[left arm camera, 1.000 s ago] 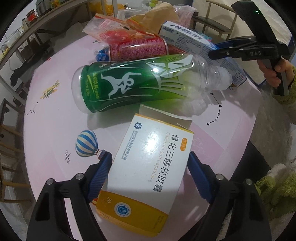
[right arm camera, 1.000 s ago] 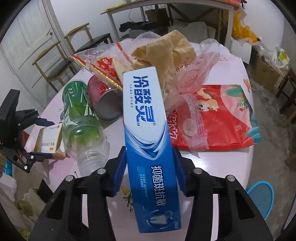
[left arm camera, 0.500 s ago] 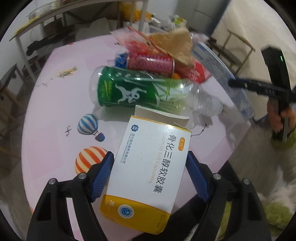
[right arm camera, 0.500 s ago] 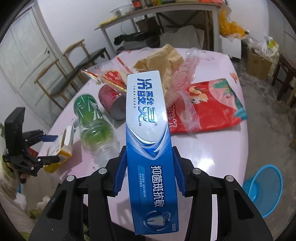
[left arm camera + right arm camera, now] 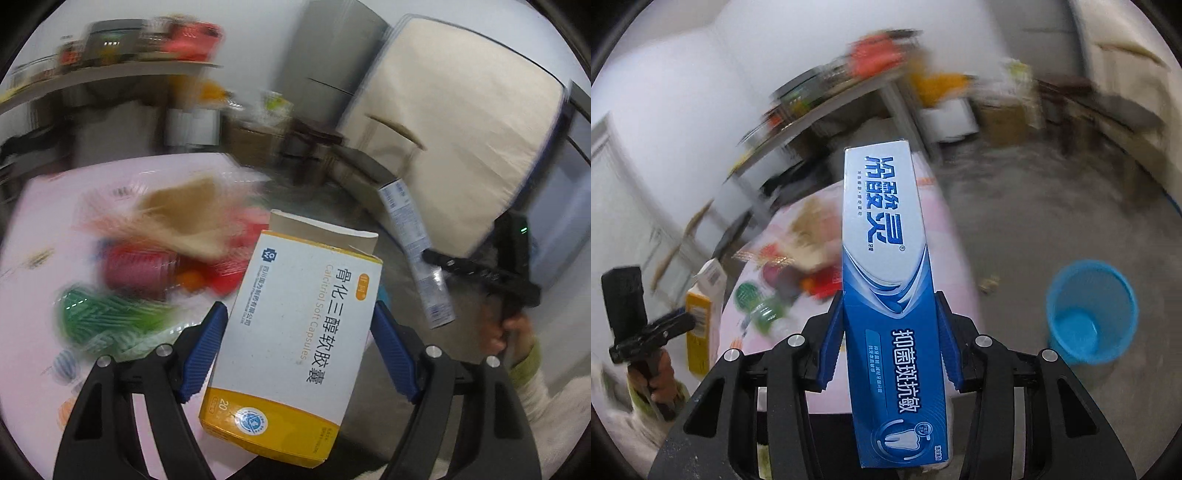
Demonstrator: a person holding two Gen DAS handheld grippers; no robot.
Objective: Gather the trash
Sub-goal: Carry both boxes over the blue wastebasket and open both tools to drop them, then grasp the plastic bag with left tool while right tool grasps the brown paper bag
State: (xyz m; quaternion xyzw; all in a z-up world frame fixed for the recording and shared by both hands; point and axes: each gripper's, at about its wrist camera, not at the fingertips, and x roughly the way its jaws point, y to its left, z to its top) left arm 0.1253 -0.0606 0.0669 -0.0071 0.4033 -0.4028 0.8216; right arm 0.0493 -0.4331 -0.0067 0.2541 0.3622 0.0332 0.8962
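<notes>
My left gripper [image 5: 297, 325] is shut on a white and yellow medicine box [image 5: 295, 332] and holds it in the air off the table's edge. My right gripper [image 5: 888, 314] is shut on a blue toothpaste box [image 5: 886, 266], also lifted; this box shows in the left wrist view [image 5: 413, 251] at the right. A blue waste bin [image 5: 1089, 314] stands on the floor, to the right of the toothpaste box. More trash lies on the pink table [image 5: 55, 192]: a green bottle [image 5: 107, 317], a red can [image 5: 136, 269] and a brown paper bag [image 5: 184, 218].
A grey concrete floor [image 5: 1034, 221] lies between table and bin. A metal shelf table [image 5: 831, 99] with clutter stands at the back. A large beige padded object [image 5: 450, 129] stands to the right. The surroundings are motion-blurred.
Both grippers have lifted their boxes off the table and swung right, away from the trash pile. The blue bin has come into full view on the right.
</notes>
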